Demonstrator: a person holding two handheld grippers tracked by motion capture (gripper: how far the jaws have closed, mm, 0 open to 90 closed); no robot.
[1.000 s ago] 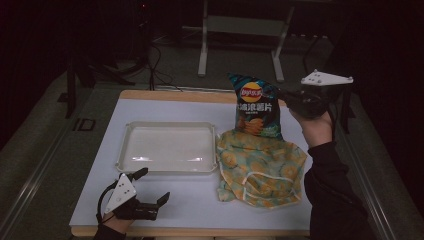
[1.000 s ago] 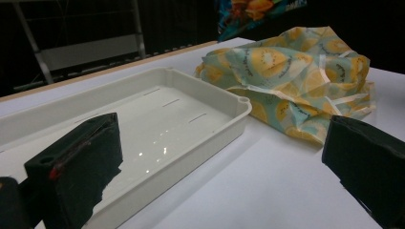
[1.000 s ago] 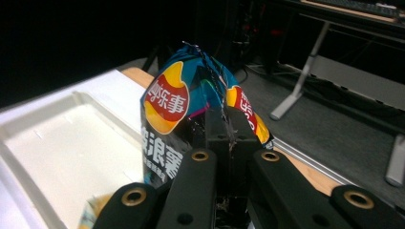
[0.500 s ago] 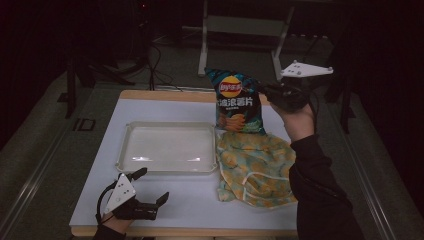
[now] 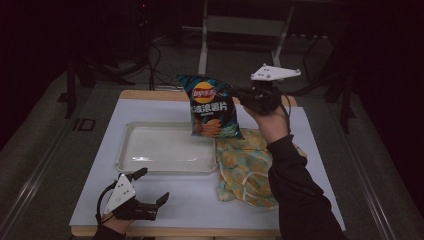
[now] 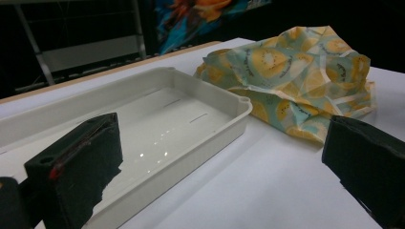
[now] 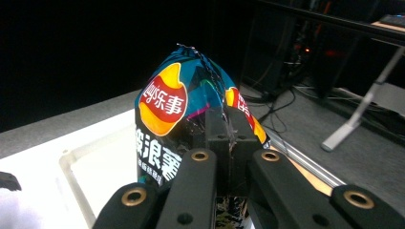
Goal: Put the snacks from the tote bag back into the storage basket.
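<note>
Chips (image 5: 212,106) hang in the air over the far side of the table (image 5: 165,200) — the bag is up high, held by its right edge. The right gripper (image 5: 239,96) has its jaws clenched on that edge, and in the right gripper view you can see the two black jaws pressed tight on the crinkly seam near the bag's top (image 7: 191,114). Holding it by the seam makes sense, because the seam is flat and strong and the puffy part would squash. The bag hangs down by its own weight, with its bottom just above the far right corner of the tray (image 5: 150,167). The tray is white and has nothing in it, so I think the bag is meant to go in there, and the hand only has to move it a bit more over the tray and then lower it. A cloth (image 5: 250,170) with a yellow fruit pattern lies crumpled just beside the tray on the right, under the person's sleeve (image 5: 295,190). The left gripper (image 5: 152,192) rests low at the near edge of the table, close to the tray — its jaws are wide apart and hold nothing. It looks like it is just waiting there, out of the way.
</note>
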